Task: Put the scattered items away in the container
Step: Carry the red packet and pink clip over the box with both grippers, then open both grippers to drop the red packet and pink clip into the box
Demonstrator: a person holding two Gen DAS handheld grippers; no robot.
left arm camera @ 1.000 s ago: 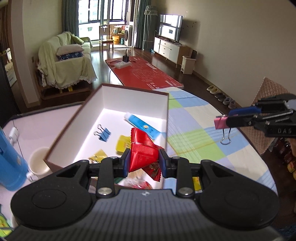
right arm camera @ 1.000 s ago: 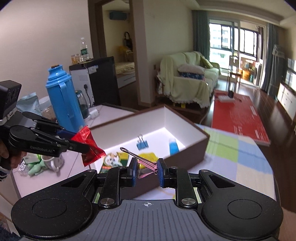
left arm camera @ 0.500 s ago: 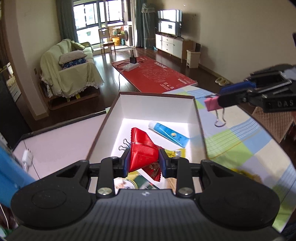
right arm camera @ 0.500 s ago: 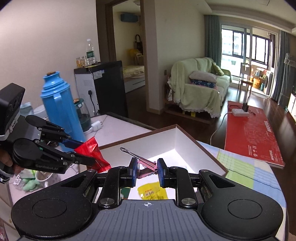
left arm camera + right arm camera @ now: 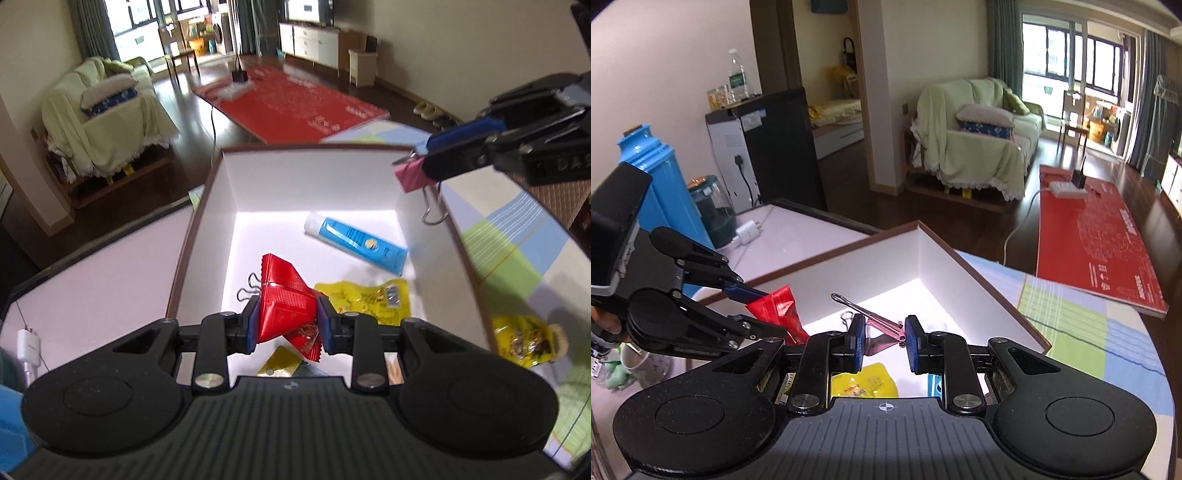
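The white box with a brown rim (image 5: pixel 303 149) lies right below me. My left gripper (image 5: pixel 286 325) is shut on a crumpled red snack packet (image 5: pixel 284 299) and hangs over the near part of the box. My right gripper (image 5: pixel 417 162) is shut on a pink binder clip (image 5: pixel 408 177) above the box's far right corner. In the right wrist view the pink clip (image 5: pixel 881 338) sits between the blue pads, and the left gripper (image 5: pixel 772 312) with the red packet (image 5: pixel 779 308) is at the left. Inside the box lie a blue tube (image 5: pixel 354 238), a yellow packet (image 5: pixel 365 301) and a half-hidden binder clip (image 5: pixel 249 288).
Another yellow packet (image 5: pixel 524 341) lies outside the box on the checked tablecloth (image 5: pixel 517 251). A blue thermos (image 5: pixel 653 177), a white charger (image 5: pixel 748 230) and a cup (image 5: pixel 646 363) stand on the table left of the box. Beyond the table are a sofa and a red mat.
Both grippers have moved in over the box with their loads still held. The left wrist view now looks more steeply down into the box, and the pink clip is over its far right corner.
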